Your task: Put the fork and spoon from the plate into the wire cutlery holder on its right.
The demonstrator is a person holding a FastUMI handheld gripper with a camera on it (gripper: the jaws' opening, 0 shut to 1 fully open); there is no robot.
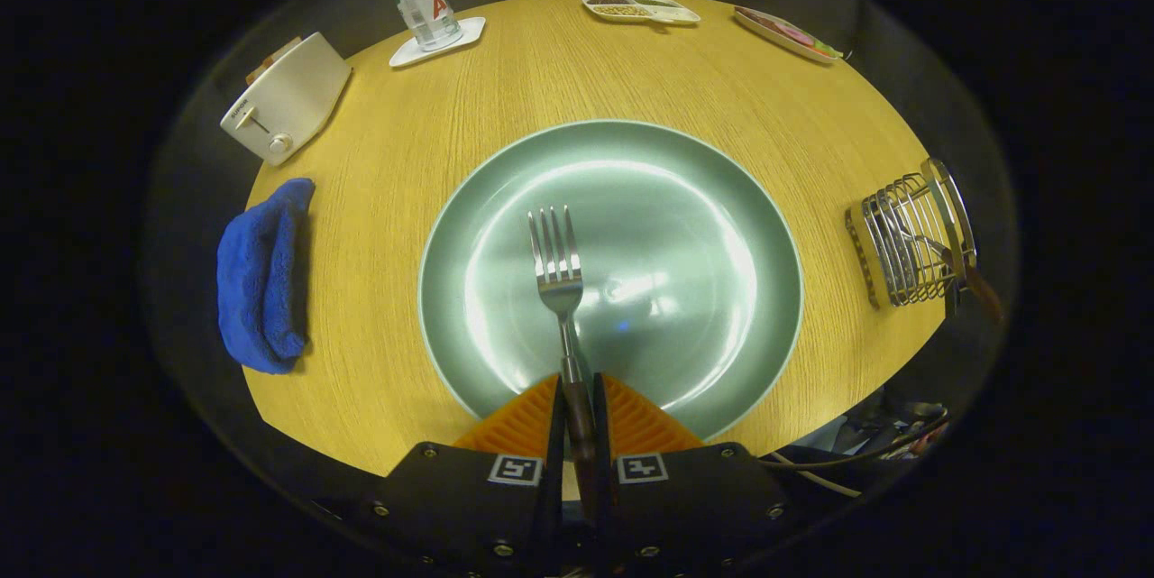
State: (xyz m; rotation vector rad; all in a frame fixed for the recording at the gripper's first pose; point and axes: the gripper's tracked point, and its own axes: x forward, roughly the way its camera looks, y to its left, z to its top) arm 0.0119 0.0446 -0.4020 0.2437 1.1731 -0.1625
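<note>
My gripper (578,393) is shut on the dark handle of the fork (557,267), both fingers pressed against it. The fork's tines point away from me over the middle of the pale green plate (721,199). The fork looks lifted slightly above the plate, though I cannot tell for sure. To the right of the plate stands the wire cutlery holder (906,240). A brown-handled utensil (978,285) sticks out of the holder's near side; its head is hidden among the wires.
A blue cloth (261,276) lies left of the plate. A white toaster (284,100) sits at the far left. A can (425,8) stands on a white coaster, and two food trays (640,8) (786,33) sit along the far table edge.
</note>
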